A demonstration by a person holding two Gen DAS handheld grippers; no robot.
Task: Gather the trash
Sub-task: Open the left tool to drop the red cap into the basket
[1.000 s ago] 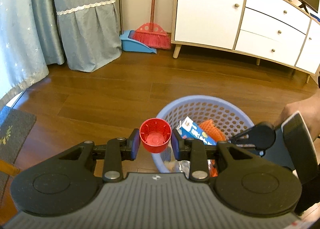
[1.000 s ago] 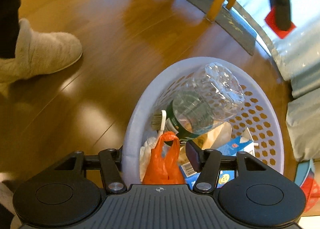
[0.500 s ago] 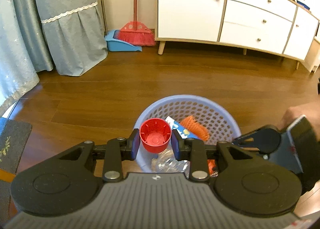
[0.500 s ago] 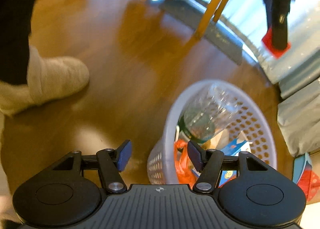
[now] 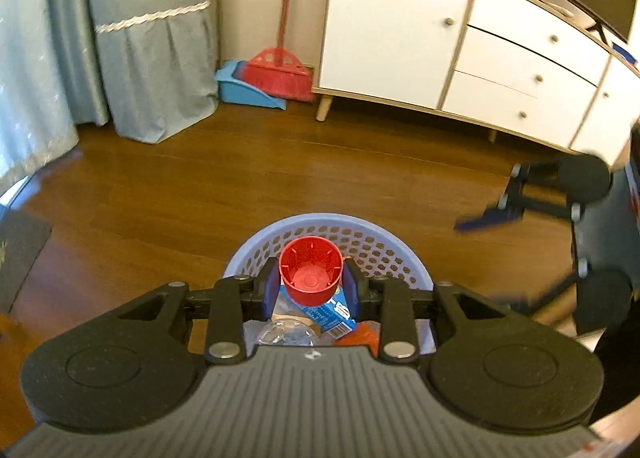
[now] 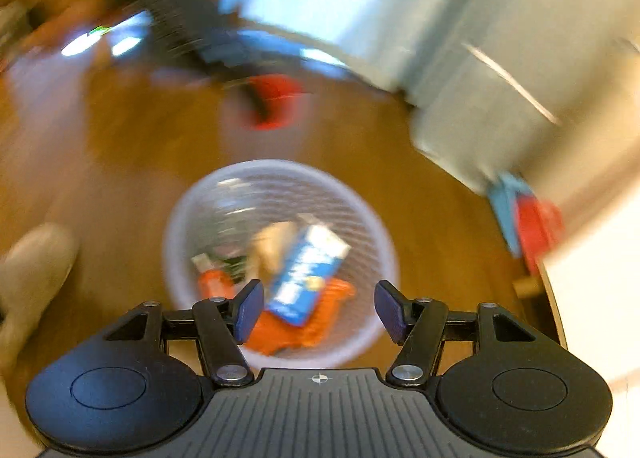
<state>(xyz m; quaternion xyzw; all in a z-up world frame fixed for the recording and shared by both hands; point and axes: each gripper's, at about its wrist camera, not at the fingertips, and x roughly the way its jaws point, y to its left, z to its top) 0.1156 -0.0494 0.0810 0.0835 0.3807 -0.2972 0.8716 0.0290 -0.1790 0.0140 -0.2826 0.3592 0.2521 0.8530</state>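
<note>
Several items already lie in the basket point(image 5: 372, 246): blue carton point(image 6: 306, 270), orange bag point(image 6: 316, 322); left tool point(image 5: 311, 286) clamps the red cup point(image 5: 311, 276) above the basket, release pending; right tool point(image 6: 316, 308) gapes empty above the basket.

Left gripper point(image 5: 311, 290): matte black body, 2 round housings, 4 silver screws, ribbed grey plate behind, dark blue pads point(image 5: 270, 290) on the fingers. Right gripper point(image 6: 319, 310): same build. A beige fuzzy slipper point(image 6: 32, 270) is worn.
</note>
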